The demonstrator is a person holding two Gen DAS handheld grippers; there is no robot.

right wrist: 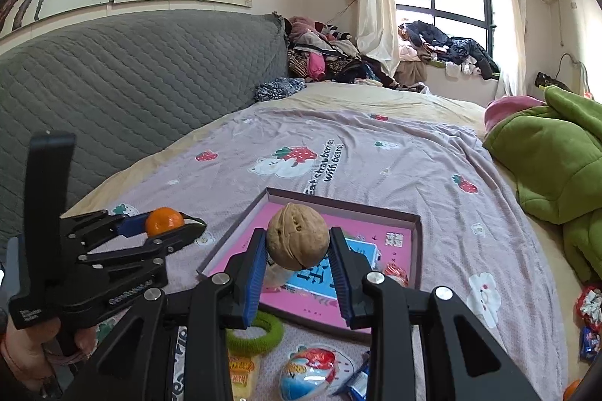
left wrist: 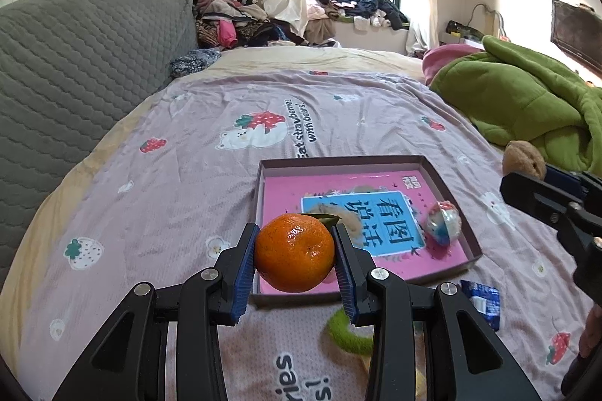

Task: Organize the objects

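Note:
My left gripper is shut on an orange tangerine with a leaf, held over the near left corner of a shallow box with a pink bottom. It also shows in the right wrist view. My right gripper is shut on a brown walnut, held above the box. The walnut shows at the right edge of the left wrist view. A foil-wrapped toy egg lies in the box's right side.
The box lies on a bed sheet with a strawberry print. In front of it lie a green ring, a wrapped toy egg, a yellow packet and blue wrappers. A green blanket is bunched at right, a grey headboard at left.

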